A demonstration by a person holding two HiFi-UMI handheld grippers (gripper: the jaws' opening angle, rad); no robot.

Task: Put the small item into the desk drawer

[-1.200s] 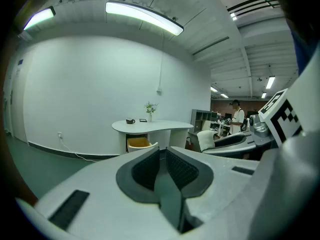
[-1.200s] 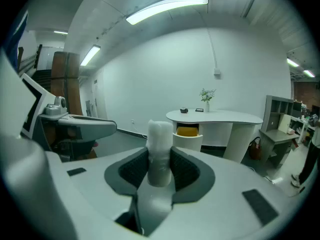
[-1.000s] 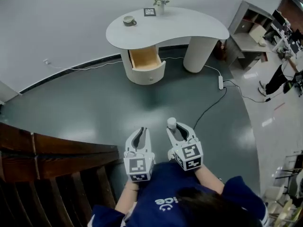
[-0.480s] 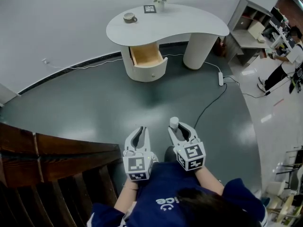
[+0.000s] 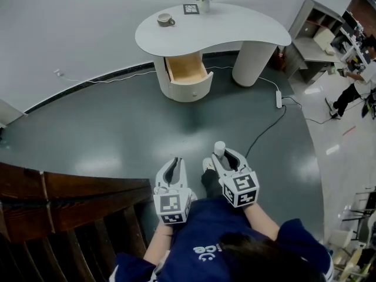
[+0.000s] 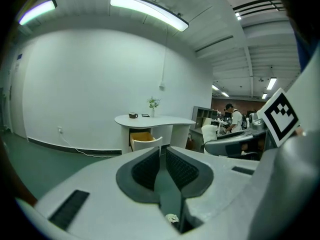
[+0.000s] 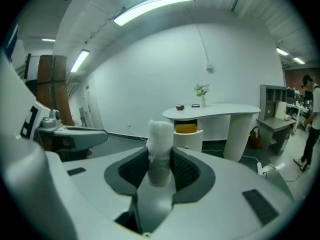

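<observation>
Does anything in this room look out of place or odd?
Only the drawer of the desk, pulled open, and a power strip with its cable trailing across the floor. Nothing looks spilled or broken.

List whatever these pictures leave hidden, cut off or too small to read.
- Drawer, head view: the desk top overhangs its rear, so the back is hidden.
- Small white cylinder, right gripper view: its lower end sits hidden between the right gripper's pads, and what it is stays unclear.
- Cup, head view: too small to see contents.
- Person, head view: small, partly cut by the right edge.
</observation>
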